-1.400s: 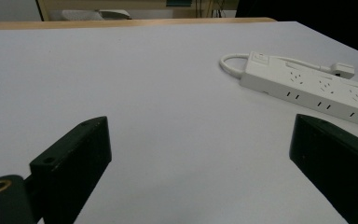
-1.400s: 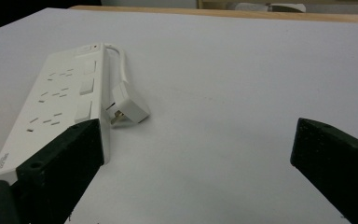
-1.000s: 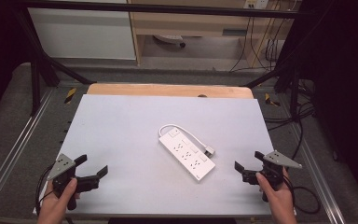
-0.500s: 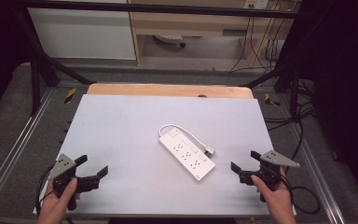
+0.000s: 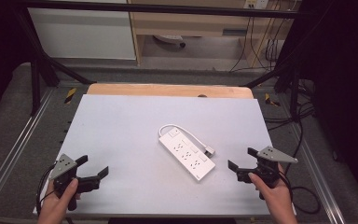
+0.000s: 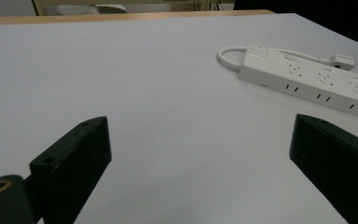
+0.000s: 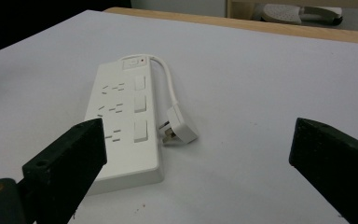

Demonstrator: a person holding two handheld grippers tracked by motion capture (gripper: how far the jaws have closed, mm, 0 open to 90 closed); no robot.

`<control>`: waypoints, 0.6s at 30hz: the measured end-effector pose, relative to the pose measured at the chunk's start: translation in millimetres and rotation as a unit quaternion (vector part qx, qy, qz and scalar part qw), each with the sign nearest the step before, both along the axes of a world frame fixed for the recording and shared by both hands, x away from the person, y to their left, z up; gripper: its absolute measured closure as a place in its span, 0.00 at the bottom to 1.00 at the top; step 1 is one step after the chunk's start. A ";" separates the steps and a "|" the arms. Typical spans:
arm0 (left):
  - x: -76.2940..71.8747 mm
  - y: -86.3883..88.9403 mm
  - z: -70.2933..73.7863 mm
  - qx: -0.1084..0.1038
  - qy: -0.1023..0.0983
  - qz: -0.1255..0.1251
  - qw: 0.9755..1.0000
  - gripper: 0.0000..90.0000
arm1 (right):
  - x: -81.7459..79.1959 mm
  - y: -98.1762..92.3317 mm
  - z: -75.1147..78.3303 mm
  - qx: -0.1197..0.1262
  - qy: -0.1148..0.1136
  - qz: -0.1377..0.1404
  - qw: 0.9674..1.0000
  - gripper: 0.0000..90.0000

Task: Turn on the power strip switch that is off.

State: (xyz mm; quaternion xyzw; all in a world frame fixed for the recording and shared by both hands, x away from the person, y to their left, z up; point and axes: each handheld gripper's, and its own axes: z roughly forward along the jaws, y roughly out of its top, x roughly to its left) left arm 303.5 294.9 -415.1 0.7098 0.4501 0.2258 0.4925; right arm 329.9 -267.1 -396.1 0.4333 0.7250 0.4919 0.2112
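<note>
A white power strip (image 5: 186,152) lies diagonally at the middle of the white table (image 5: 121,121). Its short cord loops back and the plug (image 5: 209,151) rests beside it. My left gripper (image 5: 93,166) is open near the front left corner, far from the strip, with nothing between its jaws. In the left gripper view, the strip (image 6: 307,79) lies ahead to the right of that gripper (image 6: 198,140). My right gripper (image 5: 241,158) is open just right of the strip's near end. In the right gripper view, the strip (image 7: 121,116) and plug (image 7: 179,126) lie just ahead of its jaws (image 7: 196,140).
A wooden strip (image 5: 168,89) borders the table's far edge. Metal frame rails (image 5: 23,140) run along both sides. Cables (image 5: 303,186) hang off the right side. A shelf unit (image 5: 186,23) stands beyond the table.
My right gripper has crept left toward the power strip's near end. The left gripper and the strip have stayed put.
</note>
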 end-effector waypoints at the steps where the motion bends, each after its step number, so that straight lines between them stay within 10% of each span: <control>1: 0.0 -0.3 -0.2 0.000 0.000 0.001 1.000 0.06 | 1.7 1.1 0.9 -0.001 0.001 0.003 1.000 0.05; 18: 0.3 -1.7 -1.8 0.006 0.004 -0.002 1.000 0.06 | 15.6 13.4 16.1 -0.010 -0.001 0.003 1.000 0.06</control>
